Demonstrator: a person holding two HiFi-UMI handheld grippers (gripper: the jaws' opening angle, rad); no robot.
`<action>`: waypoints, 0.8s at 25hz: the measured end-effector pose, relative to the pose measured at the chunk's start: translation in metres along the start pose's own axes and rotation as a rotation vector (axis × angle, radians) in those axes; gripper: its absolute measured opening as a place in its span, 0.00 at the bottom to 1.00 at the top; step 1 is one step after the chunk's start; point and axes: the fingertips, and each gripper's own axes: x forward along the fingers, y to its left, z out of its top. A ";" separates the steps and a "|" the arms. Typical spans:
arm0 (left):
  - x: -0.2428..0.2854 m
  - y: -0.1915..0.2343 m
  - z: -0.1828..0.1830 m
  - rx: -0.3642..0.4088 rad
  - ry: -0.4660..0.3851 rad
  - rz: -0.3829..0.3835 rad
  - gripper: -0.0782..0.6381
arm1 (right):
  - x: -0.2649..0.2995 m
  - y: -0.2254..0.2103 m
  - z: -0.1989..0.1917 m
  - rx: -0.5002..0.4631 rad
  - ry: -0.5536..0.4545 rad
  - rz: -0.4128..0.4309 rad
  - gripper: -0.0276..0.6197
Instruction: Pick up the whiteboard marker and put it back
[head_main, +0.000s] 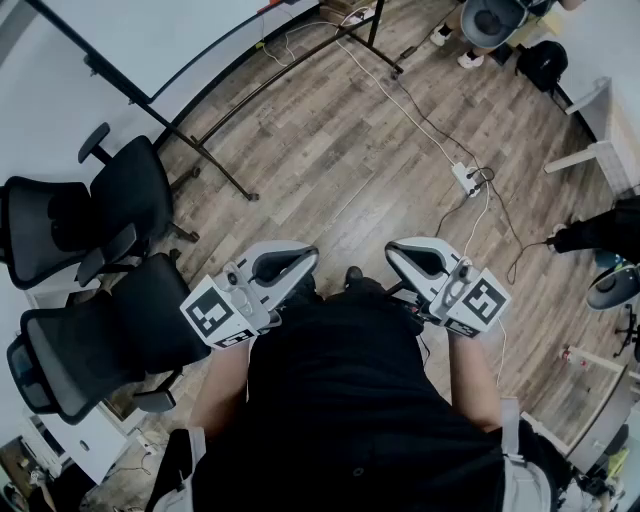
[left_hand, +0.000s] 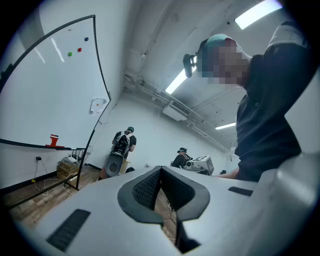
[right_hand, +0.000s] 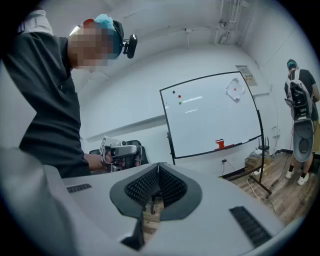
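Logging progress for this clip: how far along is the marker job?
Done: nothing that shows. In hand: nothing. The left gripper and the right gripper are held near the person's body, jaws together and empty. Left: everything. The whiteboard stands across the room. A small red thing sits on its ledge, too small to tell what it is.

This looks like an office or lab workroom. A whiteboard (right_hand: 212, 115) stands on a black stand over wood-plank flooring (head_main: 330, 170). Black mesh office chairs (head_main: 110, 205) cluster just beside the whiteboard's stand. A power strip (head_main: 466, 178) (cables trailing) lies farther out. Strip lights (left_hand: 176, 81) run overhead.
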 end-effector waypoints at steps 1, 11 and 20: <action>-0.004 0.003 0.002 0.006 -0.003 0.004 0.13 | 0.005 0.000 0.001 0.001 -0.007 -0.003 0.07; -0.045 0.021 0.007 -0.052 -0.035 -0.135 0.13 | 0.038 0.010 0.009 0.030 -0.095 -0.151 0.07; -0.039 0.042 0.000 -0.122 -0.021 -0.211 0.12 | 0.019 -0.010 -0.004 0.070 -0.072 -0.327 0.07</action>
